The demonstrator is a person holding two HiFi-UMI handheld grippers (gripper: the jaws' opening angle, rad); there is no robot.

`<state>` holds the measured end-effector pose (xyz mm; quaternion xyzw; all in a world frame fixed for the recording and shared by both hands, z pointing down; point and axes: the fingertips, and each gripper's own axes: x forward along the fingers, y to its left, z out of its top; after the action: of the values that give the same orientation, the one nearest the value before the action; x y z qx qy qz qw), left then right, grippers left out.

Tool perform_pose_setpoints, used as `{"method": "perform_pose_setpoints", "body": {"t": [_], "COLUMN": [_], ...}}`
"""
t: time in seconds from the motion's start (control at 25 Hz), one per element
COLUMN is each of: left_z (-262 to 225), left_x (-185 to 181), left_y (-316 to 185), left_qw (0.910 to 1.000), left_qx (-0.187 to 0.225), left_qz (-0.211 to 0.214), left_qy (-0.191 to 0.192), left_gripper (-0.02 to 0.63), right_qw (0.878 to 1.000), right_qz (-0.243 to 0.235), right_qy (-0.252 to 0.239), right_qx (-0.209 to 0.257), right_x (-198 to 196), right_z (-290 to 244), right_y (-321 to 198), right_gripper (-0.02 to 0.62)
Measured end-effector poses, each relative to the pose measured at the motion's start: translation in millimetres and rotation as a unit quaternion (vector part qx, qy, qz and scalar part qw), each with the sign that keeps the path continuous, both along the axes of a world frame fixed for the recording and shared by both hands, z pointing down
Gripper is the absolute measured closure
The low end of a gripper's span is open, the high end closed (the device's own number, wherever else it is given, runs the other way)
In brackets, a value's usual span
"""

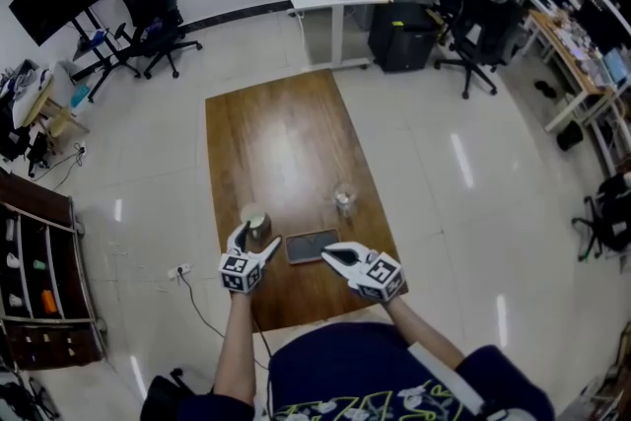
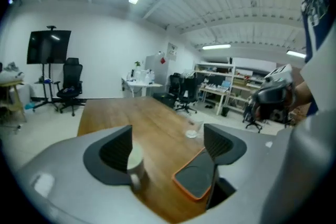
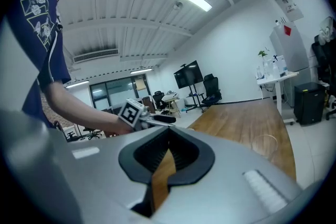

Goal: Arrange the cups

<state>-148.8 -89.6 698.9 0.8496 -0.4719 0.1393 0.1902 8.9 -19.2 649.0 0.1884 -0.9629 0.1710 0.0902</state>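
Upright pale cup (image 1: 257, 228) and upright clear cup (image 1: 344, 202), apart, at near end of wooden table (image 1: 276, 133).

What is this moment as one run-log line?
left gripper: open, pale cup between jaws, ungripped | right gripper: shut, empty | glass cup: free on table

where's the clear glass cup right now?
In the head view the clear glass cup stands on the wooden table, right of centre, just beyond the orange-edged dark slab and ahead of the right tongs, touching neither.
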Motion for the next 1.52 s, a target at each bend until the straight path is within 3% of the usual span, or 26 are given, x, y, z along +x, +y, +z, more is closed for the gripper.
{"method": "perform_pose_setpoints", "body": {"t": [0.12,0.2,0.28,0.4,0.48,0.52,0.64,0.84,1.0,1.12,1.24,1.4,1.52], "left_z": [55,100,131,148,151,151,150,125,83,81,98,117,125], "left_x": [-38,-58,-68,-68,-73,-76,-76,-59,-3,45,75,92,90], "left_y": [-38,-53,-58,-58,-57,-56,-51,-38,-9,19,39,47,49], "left_qw": [0.9935,0.9828,0.9740,0.9691,0.9648,0.9631,0.9632,0.9733,0.9804,0.9767,0.9707,0.9634,0.9633], "left_qx": [-0.069,-0.129,-0.174,-0.195,-0.197,-0.197,-0.198,-0.170,-0.124,-0.114,-0.125,-0.136,-0.142], "left_qz": [-0.026,-0.035,-0.040,-0.035,-0.036,-0.038,-0.037,-0.026,0.043,0.100,0.130,0.146,0.135], "left_qy": [-0.087,-0.127,-0.139,-0.148,-0.170,-0.180,-0.178,-0.153,-0.147,-0.152,-0.159,-0.179,-0.183], "left_gripper": [0.112,0.103,0.086,0.087,0.113,0.186,0.190,0.192,0.192,0.192,0.192,0.192,0.190], "right_qw": [1.000,1.000,0.999,0.999,0.999,0.999,0.999,0.998,0.998,0.998,0.998,0.998,0.998], "right_qz": [-0.019,-0.025,-0.027,-0.021,-0.012,-0.007,0.003,0.006,0.003,0.004,0.006,0.004,0.008], "right_qy": [0.011,0.018,0.024,0.030,0.035,0.035,0.030,0.036,0.025,0.023,0.018,0.023,0.021], "right_qx": [0.006,0.004,0.003,-0.006,-0.011,-0.012,-0.020,-0.045,-0.053,-0.059,-0.059,-0.052,-0.056], "right_x": [-8,-9,-8,-4,3,8,20,26,23,21,21,25,28], "right_z": [-10,-13,-14,-16,-12,-8,-1,5,7,10,15,22,19], "right_y": [3,5,8,10,11,11,16,23,24,20,18,14,14], "right_gripper": [0.600,0.600,0.600,0.600,0.598,0.600,0.600,0.600,0.600,0.600,0.600,0.600,0.600]}}
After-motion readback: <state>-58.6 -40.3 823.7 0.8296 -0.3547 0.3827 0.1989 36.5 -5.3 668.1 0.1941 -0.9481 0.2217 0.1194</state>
